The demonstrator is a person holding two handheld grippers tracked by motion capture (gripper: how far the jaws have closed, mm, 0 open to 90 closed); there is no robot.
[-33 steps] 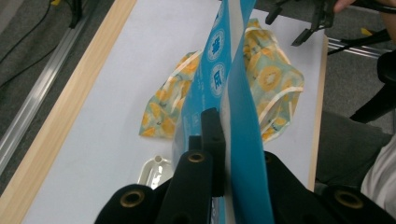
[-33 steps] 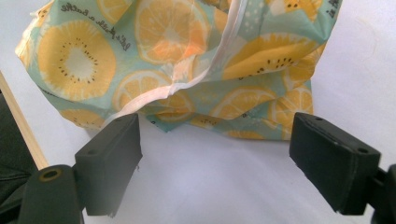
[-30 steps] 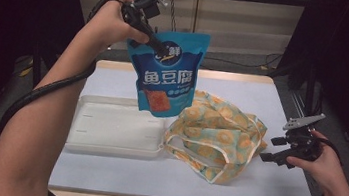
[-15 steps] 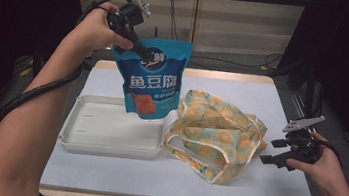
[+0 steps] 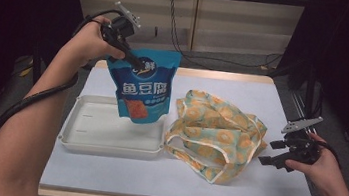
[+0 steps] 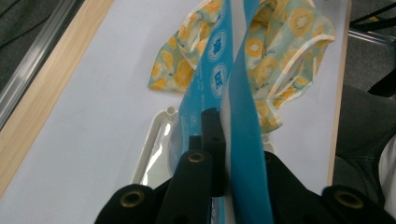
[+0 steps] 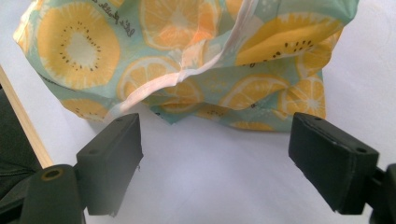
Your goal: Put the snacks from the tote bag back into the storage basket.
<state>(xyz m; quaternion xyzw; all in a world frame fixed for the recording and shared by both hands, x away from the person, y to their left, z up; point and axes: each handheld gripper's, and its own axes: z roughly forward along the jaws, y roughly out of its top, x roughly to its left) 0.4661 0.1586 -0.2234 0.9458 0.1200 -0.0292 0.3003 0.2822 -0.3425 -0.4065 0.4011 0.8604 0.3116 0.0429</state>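
Moved: blue pouch (image 5: pixel 143 85) has been carried left by the left gripper (image 5: pixel 126 58), now hung over the white tray (image 5: pixel 84 127).
Pouch: glossy, white lettering, orange picture; top edge pinched by fingers (image 6: pixel 211 140).
Right gripper (image 5: pixel 276 157): fingers spread, near fruit-print bag (image 5: pixel 219 131).
Table (image 5: pixel 272 190): pale top, wooden edge; dark room.

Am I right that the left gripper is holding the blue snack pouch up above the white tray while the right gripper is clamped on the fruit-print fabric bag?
Not quite: the right gripper is open and short of the fruit-print fabric bag, as the right gripper view shows. The rest holds: the left gripper holds the blue snack pouch up above the white tray.
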